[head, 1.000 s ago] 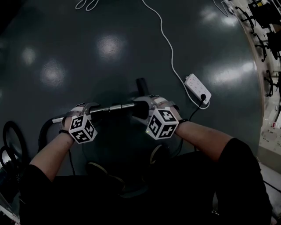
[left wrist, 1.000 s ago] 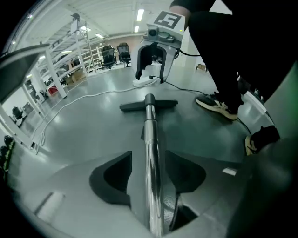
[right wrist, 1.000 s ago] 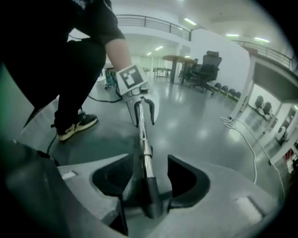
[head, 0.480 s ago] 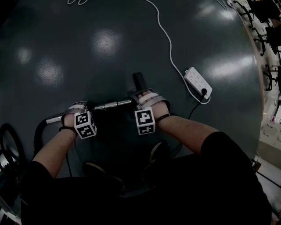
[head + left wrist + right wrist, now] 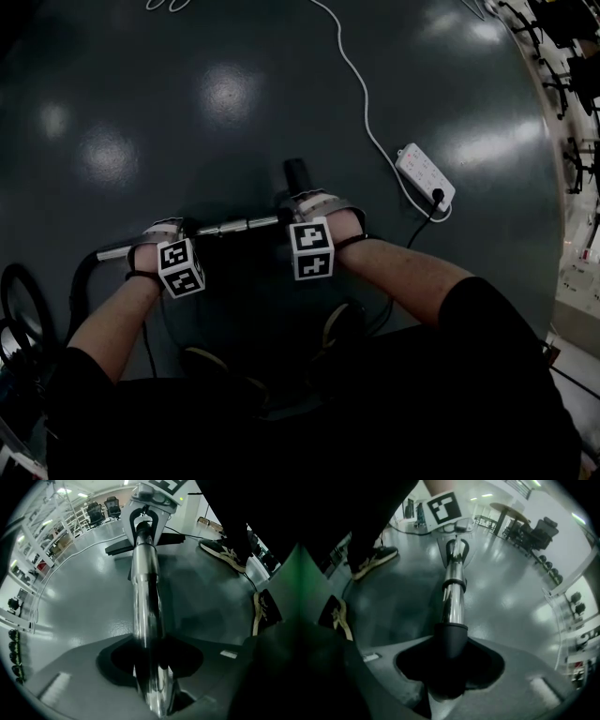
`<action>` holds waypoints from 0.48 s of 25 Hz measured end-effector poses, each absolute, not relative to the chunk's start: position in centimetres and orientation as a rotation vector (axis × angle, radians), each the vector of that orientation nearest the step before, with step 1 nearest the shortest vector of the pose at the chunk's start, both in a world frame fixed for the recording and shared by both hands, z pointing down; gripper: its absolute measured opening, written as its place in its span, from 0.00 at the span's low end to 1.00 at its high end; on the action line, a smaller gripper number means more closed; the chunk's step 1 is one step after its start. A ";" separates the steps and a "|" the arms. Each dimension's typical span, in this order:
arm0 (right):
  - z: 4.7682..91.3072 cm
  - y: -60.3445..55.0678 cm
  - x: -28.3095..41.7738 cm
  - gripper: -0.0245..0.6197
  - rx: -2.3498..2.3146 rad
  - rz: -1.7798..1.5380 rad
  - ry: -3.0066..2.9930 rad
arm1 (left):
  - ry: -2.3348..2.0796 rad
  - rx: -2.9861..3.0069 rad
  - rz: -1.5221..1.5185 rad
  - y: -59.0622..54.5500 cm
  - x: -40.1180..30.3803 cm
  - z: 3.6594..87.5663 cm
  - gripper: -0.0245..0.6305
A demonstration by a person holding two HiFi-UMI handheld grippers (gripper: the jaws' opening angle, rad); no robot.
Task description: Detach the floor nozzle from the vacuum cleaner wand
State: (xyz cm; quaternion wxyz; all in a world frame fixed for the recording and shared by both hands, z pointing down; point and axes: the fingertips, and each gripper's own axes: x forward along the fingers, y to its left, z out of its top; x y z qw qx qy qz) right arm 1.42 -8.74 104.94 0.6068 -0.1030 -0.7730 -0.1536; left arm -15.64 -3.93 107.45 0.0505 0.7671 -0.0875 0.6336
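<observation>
The chrome vacuum wand point(image 5: 234, 225) lies across the dark floor between my two grippers. Its black floor nozzle point(image 5: 296, 173) sits at the right end. My left gripper point(image 5: 164, 232) points down at the wand's left part. In the left gripper view the wand point(image 5: 145, 597) runs between the jaws of the left gripper point(image 5: 150, 667), which have just been closing onto it. My right gripper point(image 5: 314, 208) has also just been closing. In the right gripper view the right gripper point(image 5: 447, 667) clamps the nozzle's black neck point(image 5: 450, 639), where the wand point(image 5: 453, 602) enters it.
A black hose point(image 5: 84, 281) curves off the wand's left end. A white power strip point(image 5: 424, 176) with a white cable point(image 5: 361, 94) lies on the floor to the right. The person's shoes point(image 5: 337, 323) stand just behind the wand.
Both grippers came down onto the wand and tipped to point more steeply down; the right marker cube rolled. Their jaws now sit around the wand and the nozzle neck.
</observation>
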 end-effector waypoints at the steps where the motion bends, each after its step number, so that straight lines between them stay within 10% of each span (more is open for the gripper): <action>1: 104.1 -8.2 1.1 0.29 -0.271 -0.258 -1.816 | -0.268 2.342 1.933 -3.9 -15.9 107.0 0.27; 12: 94.8 -6.1 0.5 0.30 -0.529 0.612 -1.742 | -0.328 2.431 2.054 -4.5 -16.2 102.6 0.27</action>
